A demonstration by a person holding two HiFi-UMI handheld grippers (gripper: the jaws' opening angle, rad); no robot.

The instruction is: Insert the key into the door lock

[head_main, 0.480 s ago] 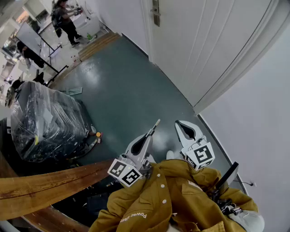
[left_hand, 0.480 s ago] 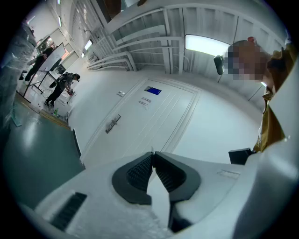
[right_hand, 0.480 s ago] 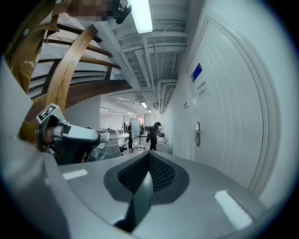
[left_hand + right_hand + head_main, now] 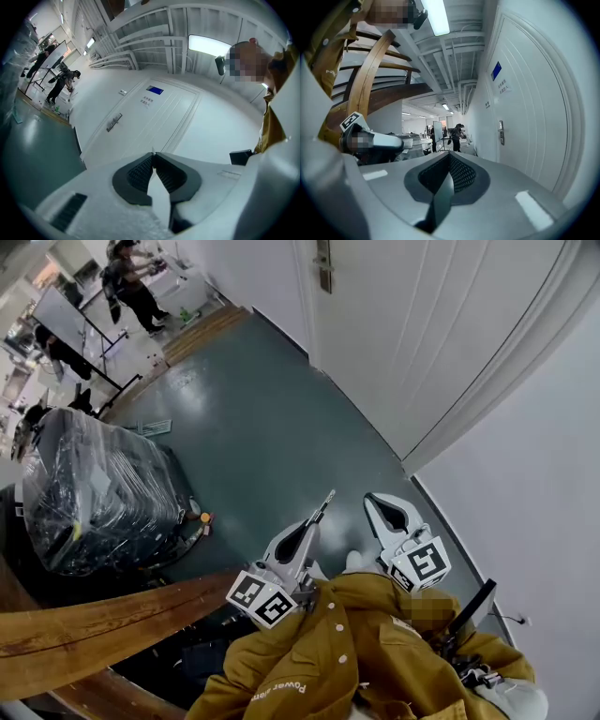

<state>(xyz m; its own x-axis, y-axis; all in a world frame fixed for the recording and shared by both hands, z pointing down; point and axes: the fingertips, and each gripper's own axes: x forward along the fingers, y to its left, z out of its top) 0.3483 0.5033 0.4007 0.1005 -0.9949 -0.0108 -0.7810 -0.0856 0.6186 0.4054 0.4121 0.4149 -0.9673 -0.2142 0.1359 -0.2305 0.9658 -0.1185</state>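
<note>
The white door (image 4: 422, 334) stands ahead, its metal lock plate with handle (image 4: 322, 265) far off at the top of the head view. My left gripper (image 4: 314, 518) is shut on a thin metal key (image 4: 324, 501), which sticks out past the fingertips toward the door. In the left gripper view only the key's tip (image 4: 153, 153) shows above the left gripper (image 4: 153, 155), and the lock plate (image 4: 114, 122) lies far up-left. My right gripper (image 4: 374, 497) hangs beside the left one, shut and empty. From the right gripper (image 4: 449, 154), the lock plate (image 4: 501, 132) shows on the door to the right.
A plastic-wrapped black load (image 4: 94, 484) sits on the green floor (image 4: 272, 418) at left. A curved wooden rail (image 4: 84, 624) runs at lower left. A white wall (image 4: 525, 493) stands right of the door frame. People (image 4: 131, 282) work far back.
</note>
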